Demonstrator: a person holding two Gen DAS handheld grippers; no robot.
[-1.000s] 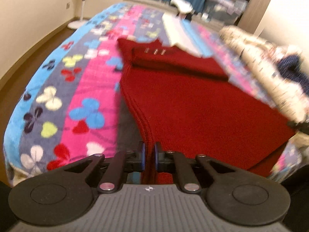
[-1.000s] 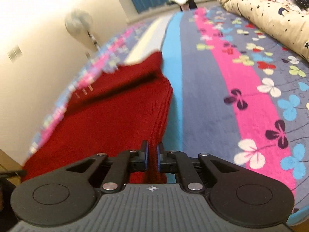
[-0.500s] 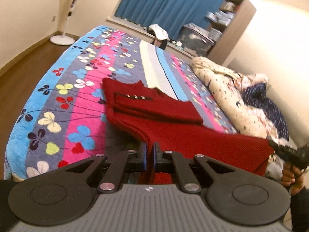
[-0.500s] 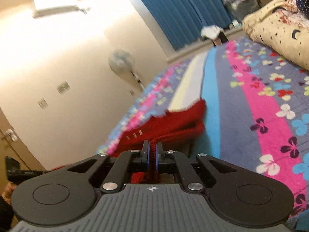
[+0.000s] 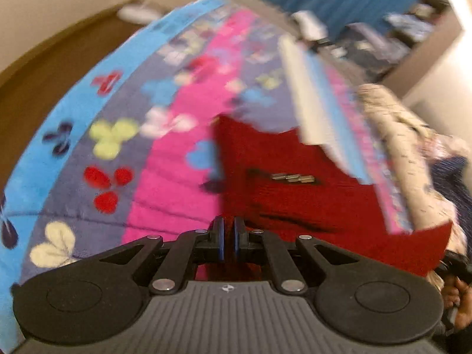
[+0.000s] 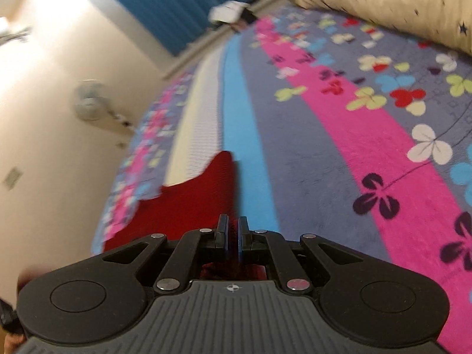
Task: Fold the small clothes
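Fingers of both grippers (image 5: 228, 240) (image 6: 233, 240) pinched on red knit (image 5: 295, 200), over striped clover-print bedspread (image 5: 165, 171), blue curtains (image 6: 165, 3) behind.

Spread flat across the bed (image 5: 165, 177), the sweater (image 5: 295, 194), with a row of small buttons (image 5: 293, 178) lying on its middle. Pinched at the near left edge by the left gripper (image 5: 228, 240), at the near right corner by the right gripper (image 6: 233, 240). Seen far right in the left wrist view, that right corner lifted off the bed. Right of the sweater, a rumpled quilt (image 5: 413, 153) along the bed's edge. Beyond the far end of the bed, curtains (image 6: 177, 3). Left of the bed, a standing fan (image 6: 88, 104) against the wall (image 6: 44, 118), floor (image 5: 44, 88) below.
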